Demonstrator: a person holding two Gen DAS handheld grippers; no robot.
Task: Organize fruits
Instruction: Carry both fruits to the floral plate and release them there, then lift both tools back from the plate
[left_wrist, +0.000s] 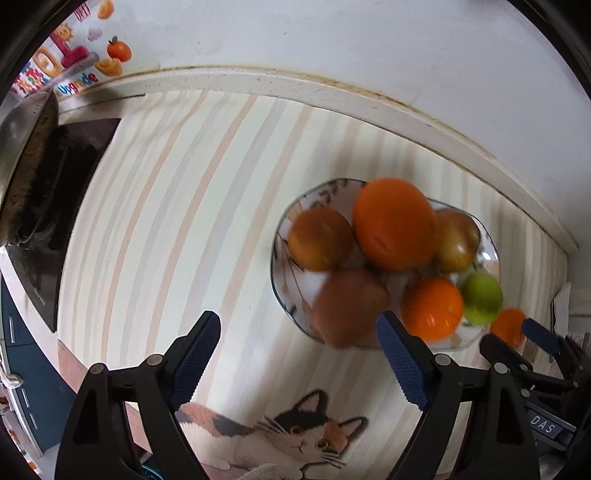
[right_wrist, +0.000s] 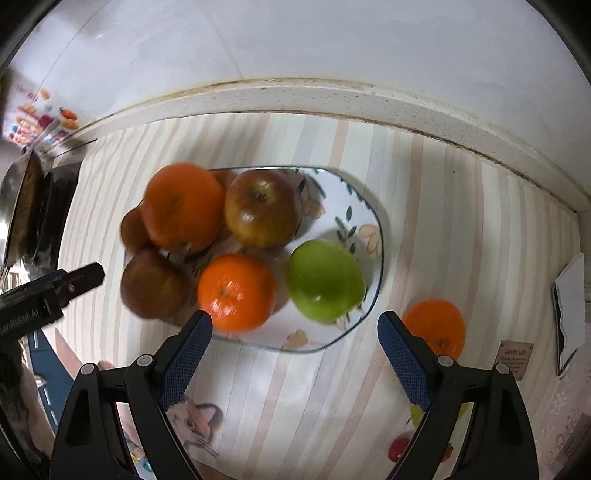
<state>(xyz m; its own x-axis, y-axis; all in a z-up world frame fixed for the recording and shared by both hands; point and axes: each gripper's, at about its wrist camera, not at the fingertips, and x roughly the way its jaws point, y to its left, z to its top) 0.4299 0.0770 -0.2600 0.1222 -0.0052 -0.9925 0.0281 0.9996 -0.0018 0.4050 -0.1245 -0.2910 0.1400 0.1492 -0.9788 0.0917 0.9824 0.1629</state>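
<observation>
A white flowered plate (right_wrist: 364, 218) (left_wrist: 284, 236) sits on the striped mat and holds a large orange (right_wrist: 183, 210) (left_wrist: 395, 221), a smaller orange (right_wrist: 236, 291) (left_wrist: 432, 308), a green apple (right_wrist: 325, 280) (left_wrist: 482, 297) and reddish-brown apples (right_wrist: 264, 208) (left_wrist: 349, 308). One small orange (right_wrist: 436, 328) (left_wrist: 508, 326) lies on the mat right of the plate. My right gripper (right_wrist: 295, 328) is open and empty, just in front of the plate. My left gripper (left_wrist: 299, 332) is open and empty, at the plate's left front; its finger shows in the right wrist view (right_wrist: 79, 278).
A dark stove with a pan (left_wrist: 33, 173) is at the far left. The counter's raised back edge (right_wrist: 332, 99) and white wall run behind. A white object (right_wrist: 570, 295) stands at the right edge. The mat (left_wrist: 166, 221) carries cat pictures near me.
</observation>
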